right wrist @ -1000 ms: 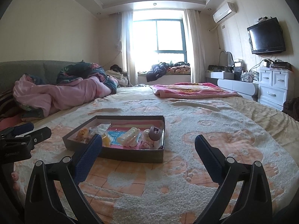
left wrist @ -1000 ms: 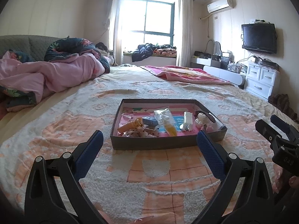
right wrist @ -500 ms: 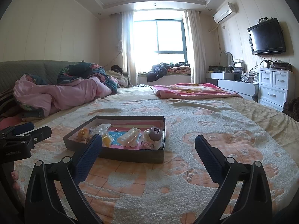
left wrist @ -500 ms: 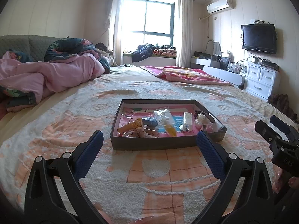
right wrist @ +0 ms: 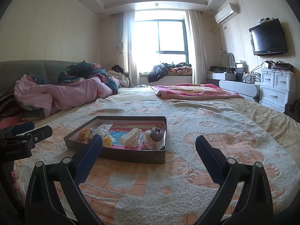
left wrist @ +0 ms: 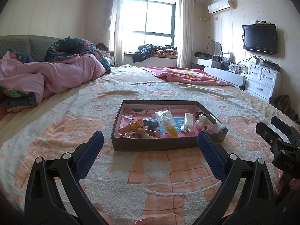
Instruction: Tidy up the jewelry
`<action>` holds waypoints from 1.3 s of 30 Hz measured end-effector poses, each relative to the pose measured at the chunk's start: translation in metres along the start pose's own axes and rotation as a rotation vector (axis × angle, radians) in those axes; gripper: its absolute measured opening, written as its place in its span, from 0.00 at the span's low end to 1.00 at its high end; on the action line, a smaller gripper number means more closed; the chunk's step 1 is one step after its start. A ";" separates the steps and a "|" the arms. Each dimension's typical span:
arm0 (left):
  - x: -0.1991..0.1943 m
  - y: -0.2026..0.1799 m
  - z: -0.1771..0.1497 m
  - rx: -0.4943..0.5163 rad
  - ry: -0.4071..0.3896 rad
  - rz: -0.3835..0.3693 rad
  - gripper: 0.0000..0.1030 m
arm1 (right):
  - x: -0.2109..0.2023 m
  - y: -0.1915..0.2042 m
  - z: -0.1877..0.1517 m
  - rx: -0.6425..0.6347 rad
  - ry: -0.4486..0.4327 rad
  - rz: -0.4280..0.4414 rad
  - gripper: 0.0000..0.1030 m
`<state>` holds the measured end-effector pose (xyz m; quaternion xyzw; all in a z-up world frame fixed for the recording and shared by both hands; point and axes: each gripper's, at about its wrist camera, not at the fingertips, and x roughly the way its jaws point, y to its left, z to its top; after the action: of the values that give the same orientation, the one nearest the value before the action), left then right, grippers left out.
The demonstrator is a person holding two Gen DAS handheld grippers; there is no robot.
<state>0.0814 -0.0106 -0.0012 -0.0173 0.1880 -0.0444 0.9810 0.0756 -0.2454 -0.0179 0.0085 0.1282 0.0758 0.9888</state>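
A shallow dark box (left wrist: pixel 155 144) (right wrist: pixel 131 156) with a pink floor lies on the bedspread. Inside it are several small items: an orange hair clip (left wrist: pixel 132 127), a clear bag (left wrist: pixel 163 115), a yellow piece (left wrist: pixel 171 130), a white clip (left wrist: pixel 188 124) (right wrist: pixel 131 139) and a mauve round case (right wrist: pixel 157 134). My left gripper (left wrist: pixel 150 146) is open just short of the box's near wall, nothing between its blue pads. My right gripper (right wrist: pixel 149 150) is open too, nearer the box's right corner. Each gripper shows at the edge of the other's view.
The box sits on a white and orange fleece bedspread (left wrist: pixel 155 170). A pink quilt (left wrist: pixel 52 76) is heaped at the back left and a pink blanket (right wrist: pixel 193 91) at the back. White drawers (left wrist: pixel 262 80) and a wall television (right wrist: pixel 268 36) stand to the right.
Both grippers have barely shifted; the box sits almost where it was in each view. Both stay open.
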 end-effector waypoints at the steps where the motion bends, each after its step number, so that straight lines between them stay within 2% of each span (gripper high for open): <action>1: 0.000 0.000 0.000 0.000 0.000 0.000 0.89 | 0.000 0.000 0.000 -0.001 0.000 0.001 0.94; 39: -0.001 -0.003 0.000 0.000 0.001 -0.004 0.89 | 0.000 0.002 0.000 -0.008 -0.009 0.000 0.94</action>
<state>0.0804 -0.0138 -0.0002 -0.0178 0.1887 -0.0465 0.9808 0.0753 -0.2431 -0.0176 0.0047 0.1236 0.0762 0.9894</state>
